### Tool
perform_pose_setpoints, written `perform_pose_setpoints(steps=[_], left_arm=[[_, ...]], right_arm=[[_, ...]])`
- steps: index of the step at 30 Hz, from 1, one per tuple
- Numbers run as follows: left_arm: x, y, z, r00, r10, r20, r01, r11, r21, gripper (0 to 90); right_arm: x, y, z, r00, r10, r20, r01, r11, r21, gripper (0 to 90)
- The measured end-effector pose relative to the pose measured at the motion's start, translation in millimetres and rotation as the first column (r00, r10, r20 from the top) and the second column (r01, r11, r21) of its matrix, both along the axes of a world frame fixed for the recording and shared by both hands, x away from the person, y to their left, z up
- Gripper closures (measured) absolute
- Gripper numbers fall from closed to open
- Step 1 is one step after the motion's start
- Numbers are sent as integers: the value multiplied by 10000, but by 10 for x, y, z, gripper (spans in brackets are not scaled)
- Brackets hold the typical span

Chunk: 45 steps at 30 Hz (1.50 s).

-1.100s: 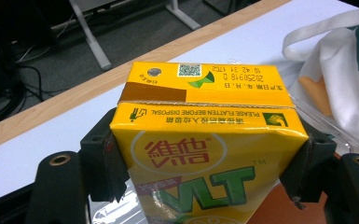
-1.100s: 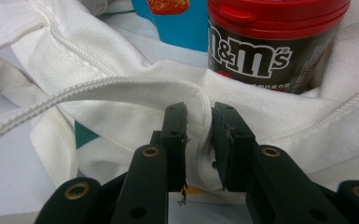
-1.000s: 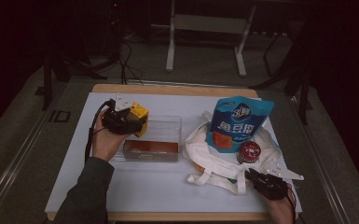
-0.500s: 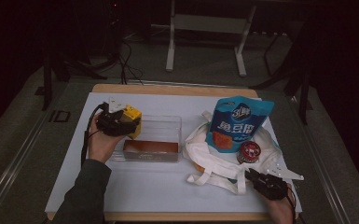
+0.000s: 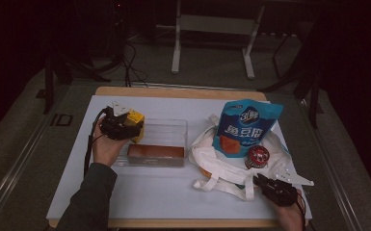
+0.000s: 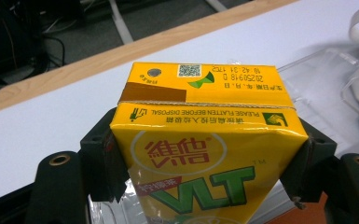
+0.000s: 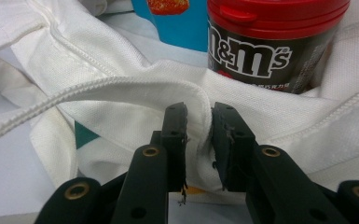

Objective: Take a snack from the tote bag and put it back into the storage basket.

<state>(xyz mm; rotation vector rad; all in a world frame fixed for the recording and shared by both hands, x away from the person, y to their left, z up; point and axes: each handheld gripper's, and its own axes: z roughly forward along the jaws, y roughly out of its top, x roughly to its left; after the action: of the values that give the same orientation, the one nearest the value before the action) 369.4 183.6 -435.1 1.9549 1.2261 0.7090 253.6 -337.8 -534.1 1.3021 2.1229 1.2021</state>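
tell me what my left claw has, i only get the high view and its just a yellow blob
Observer: The left claw is shut on a yellow drink carton; its green letters read VLT.
Operator: and the right one, touching the bag or just near it
Observer: The right claw pinches a fold of the white cloth bag at its hem.
Operator: whats that red round thing by it
Observer: A dark m&m's tub with a red lid, standing in the bag just beyond the pinch.
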Motion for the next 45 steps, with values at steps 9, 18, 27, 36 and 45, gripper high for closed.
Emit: perform_pose_setpoints(steps=[9, 18, 27, 36, 45], left_arm=[[47, 75, -141, 9980, 289, -558, -287, 9996, 40, 286], [59, 69, -213, 9964, 317, -781, -286, 9988, 404, 286], [47, 92, -263, 9955, 356, -881, -321, 9987, 403, 285], [32, 91, -291, 9942, 414, -991, -366, 9981, 494, 284], [6, 147, -292, 9903, 545, -1279, -520, 9984, 228, 281]], right_arm=[[0, 0, -1, 10000, 3, 4, -3, 10000, 3, 748], [0, -1, -1, 10000, 1, 4, -1, 10000, 11, 748], [0, -1, -1, 10000, 1, 4, -1, 10000, 8, 748], [-1, 0, -1, 10000, 1, 7, -1, 10000, 1, 748], [-1, 1, -1, 10000, -3, 10, 3, 10000, 3, 748]])
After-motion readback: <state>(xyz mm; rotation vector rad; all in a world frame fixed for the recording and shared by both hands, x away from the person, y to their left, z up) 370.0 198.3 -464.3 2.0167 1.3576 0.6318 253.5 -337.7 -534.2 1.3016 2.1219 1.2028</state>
